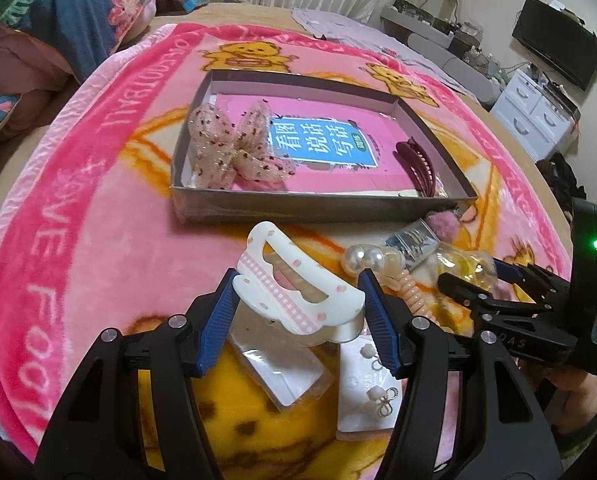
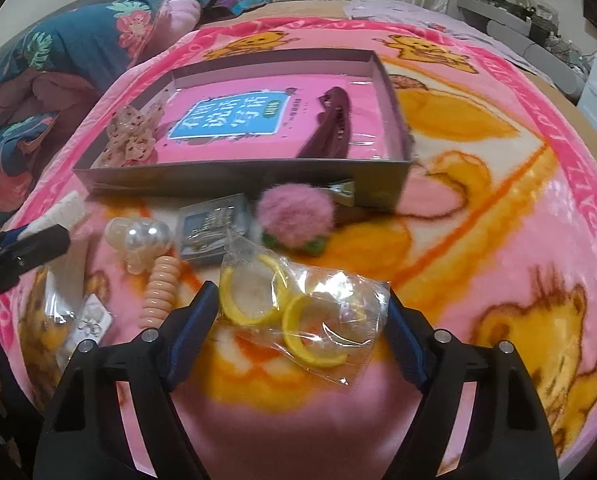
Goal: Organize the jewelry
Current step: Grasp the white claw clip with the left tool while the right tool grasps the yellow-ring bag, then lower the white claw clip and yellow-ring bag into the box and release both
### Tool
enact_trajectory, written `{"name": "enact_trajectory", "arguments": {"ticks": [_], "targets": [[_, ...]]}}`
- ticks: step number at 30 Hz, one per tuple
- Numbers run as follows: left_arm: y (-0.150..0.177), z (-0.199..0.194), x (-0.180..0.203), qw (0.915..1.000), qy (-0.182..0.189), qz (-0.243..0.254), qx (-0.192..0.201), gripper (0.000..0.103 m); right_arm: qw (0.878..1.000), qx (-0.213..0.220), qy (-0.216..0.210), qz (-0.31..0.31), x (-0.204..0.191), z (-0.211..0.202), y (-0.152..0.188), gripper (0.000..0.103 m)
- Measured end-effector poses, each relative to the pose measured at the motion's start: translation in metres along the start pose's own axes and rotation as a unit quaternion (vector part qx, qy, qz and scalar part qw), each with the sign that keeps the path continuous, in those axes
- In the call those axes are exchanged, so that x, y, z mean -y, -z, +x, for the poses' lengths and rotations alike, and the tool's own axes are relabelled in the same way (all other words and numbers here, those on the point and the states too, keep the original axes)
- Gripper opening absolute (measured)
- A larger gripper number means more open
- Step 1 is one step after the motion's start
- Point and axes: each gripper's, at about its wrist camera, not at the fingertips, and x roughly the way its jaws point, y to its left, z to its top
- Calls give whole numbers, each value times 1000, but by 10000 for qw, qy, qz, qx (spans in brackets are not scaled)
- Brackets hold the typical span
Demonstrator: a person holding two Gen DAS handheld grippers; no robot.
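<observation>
While the shallow grey box [image 1: 322,204] sits far of the loose pile on the pink blanket [image 1: 98,264], it serves as the collection tray: a beige mesh bow [image 1: 234,148] lies at its left end and a maroon claw clip [image 1: 416,162] at its right, which leaves the middle free for further items.

Left tool [image 1: 298,300]: its blue pads [image 1: 218,312] press on both ends of a white hair claw [image 1: 294,288] with pink check trim. The claw is carried clear of the blanket, directly near of the box's front wall, so it is probably bound for the box.

Centre of pile: a pearl clip [image 2: 138,240], a coiled peach hair tie [image 2: 160,292], a card of hairpins [image 2: 212,232] and a pink pompom [image 2: 294,216] lie close together, just near of the box.

Right tool [image 2: 298,340]: the jaws stand wide on either side of a clear bag of yellow hoops [image 2: 298,320]. The bag lies flat between the pads, its right edge at or almost at the right pad; no firm grip is visible. Judged next step: close on the bag, which is thin and slippery and may slide out.
</observation>
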Motion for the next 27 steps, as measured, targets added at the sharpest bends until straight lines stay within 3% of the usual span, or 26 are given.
{"name": "enact_trajectory", "arguments": {"ticks": [12,27], "targets": [[-11,-21,-12,9995,-105,-36,298,52,9925,556,348,1035,68,-46,4,77],[-58,-31,-17,9979,-177,-7,618,52,9854,1384,398,908,72,-89,-38,77]]}}
